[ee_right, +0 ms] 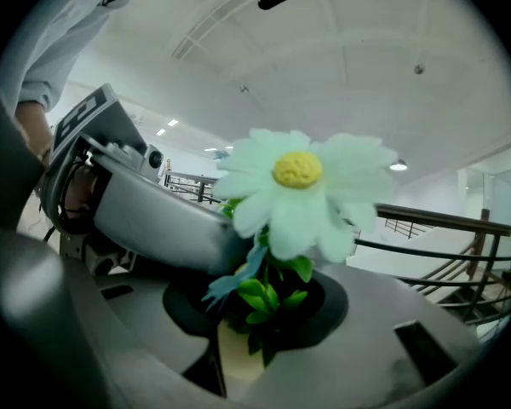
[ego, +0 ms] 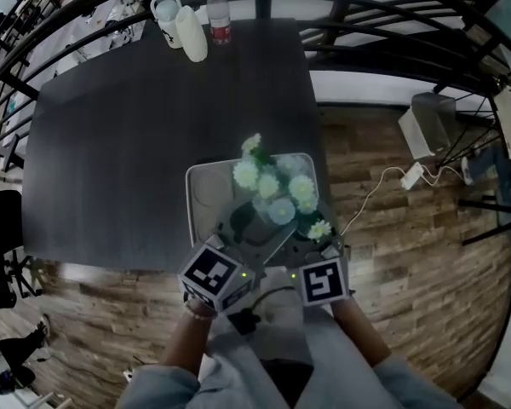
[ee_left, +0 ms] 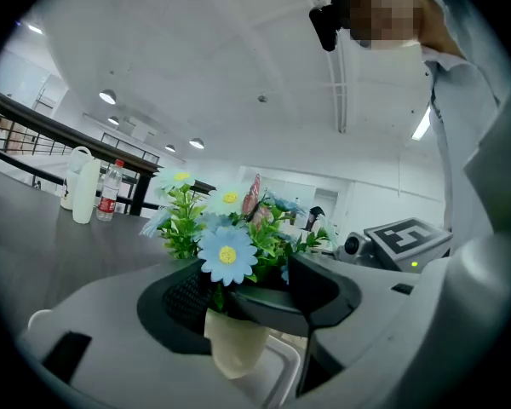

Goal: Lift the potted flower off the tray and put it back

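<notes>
The potted flower (ego: pixel 272 192) has pale blue and white daisies, green leaves and a cream pot (ee_left: pixel 236 341). It is over the grey tray (ego: pixel 206 186) at the table's near edge; whether the pot's base touches the tray I cannot tell. My left gripper (ego: pixel 235 228) reaches in from the near left, and its black jaws close around the pot's rim in the left gripper view (ee_left: pixel 238 301). My right gripper (ego: pixel 313 235) comes in from the near right, its jaws also closed on the pot (ee_right: pixel 238 356) below a big white daisy (ee_right: pixel 298 190). Leaves hide the rim.
A white jug (ego: pixel 166 15), a white bottle (ego: pixel 192 34) and a red-labelled water bottle (ego: pixel 220 15) stand at the dark table's (ego: pixel 136 126) far edge. A black railing (ego: pixel 392 49) runs behind and to the right. A white power strip (ego: pixel 411 175) with a cable lies on the wooden floor.
</notes>
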Available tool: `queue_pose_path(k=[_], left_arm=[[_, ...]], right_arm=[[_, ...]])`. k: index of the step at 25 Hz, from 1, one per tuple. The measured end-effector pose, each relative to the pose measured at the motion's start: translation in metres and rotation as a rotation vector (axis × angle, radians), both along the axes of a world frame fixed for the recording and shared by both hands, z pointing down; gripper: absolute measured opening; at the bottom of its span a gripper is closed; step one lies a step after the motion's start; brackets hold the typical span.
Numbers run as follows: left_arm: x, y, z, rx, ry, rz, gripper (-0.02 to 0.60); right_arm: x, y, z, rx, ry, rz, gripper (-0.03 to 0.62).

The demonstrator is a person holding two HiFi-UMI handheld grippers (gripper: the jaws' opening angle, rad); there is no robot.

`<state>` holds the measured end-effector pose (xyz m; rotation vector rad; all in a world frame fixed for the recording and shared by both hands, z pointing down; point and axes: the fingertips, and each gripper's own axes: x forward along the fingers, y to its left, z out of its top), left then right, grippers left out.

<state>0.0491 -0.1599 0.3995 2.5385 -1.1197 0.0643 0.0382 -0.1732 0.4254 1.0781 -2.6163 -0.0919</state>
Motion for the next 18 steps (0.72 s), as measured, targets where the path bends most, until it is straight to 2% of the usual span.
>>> queue_pose_path(k=[4, 8, 18], left_arm=[[0.000, -0.006, 0.016, -0.031, -0.009, -0.007, 0.267], [-0.004, -0.005, 0.036, -0.026, -0.034, 0.002, 0.267], [-0.006, -0.013, 0.058, -0.078, -0.073, -0.002, 0.267]], right_arm=[[0.000, -0.006, 0.015, -0.024, 0.000, -0.005, 0.127], [-0.003, -0.005, 0.031, -0.031, 0.016, -0.015, 0.127], [-0.006, -0.013, 0.051, -0.040, 0.040, -0.035, 0.127]])
